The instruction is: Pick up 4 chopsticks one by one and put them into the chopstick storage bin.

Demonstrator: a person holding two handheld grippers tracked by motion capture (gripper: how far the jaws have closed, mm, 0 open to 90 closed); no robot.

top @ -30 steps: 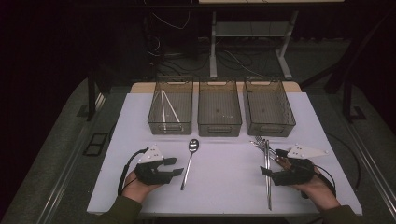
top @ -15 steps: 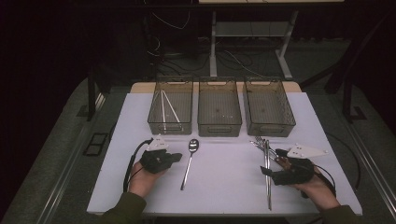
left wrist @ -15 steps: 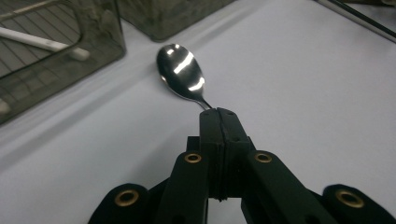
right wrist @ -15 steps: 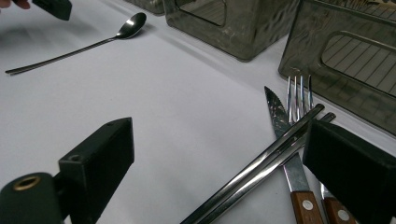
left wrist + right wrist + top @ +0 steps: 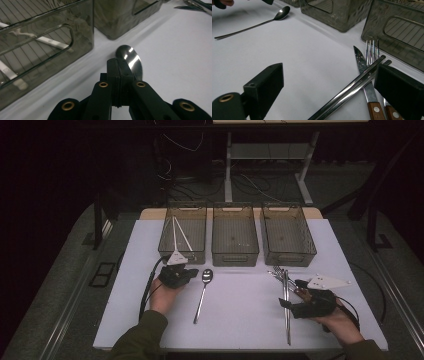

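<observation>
A long-handled spoon [image 5: 202, 295] lies on the white counter [image 5: 240, 320], its bowl toward twelve o'clock, near the front of the middle bin [image 5: 235, 237]. My left tool [image 5: 186, 274] sits just at nine o'clock of the spoon's bowl, its jaws pressed together with nothing between them, in front of the left bin [image 5: 182, 232], which holds pale chopsticks [image 5: 179, 236]. At three o'clock on the counter, well apart from the spoon, my right tool [image 5: 290, 295] has its jaws spread to either side of metal chopsticks [image 5: 287, 310] lying over a fork [image 5: 372, 50] and a wooden-handled knife [image 5: 363, 75], in front of the right bin [image 5: 287, 234].
</observation>
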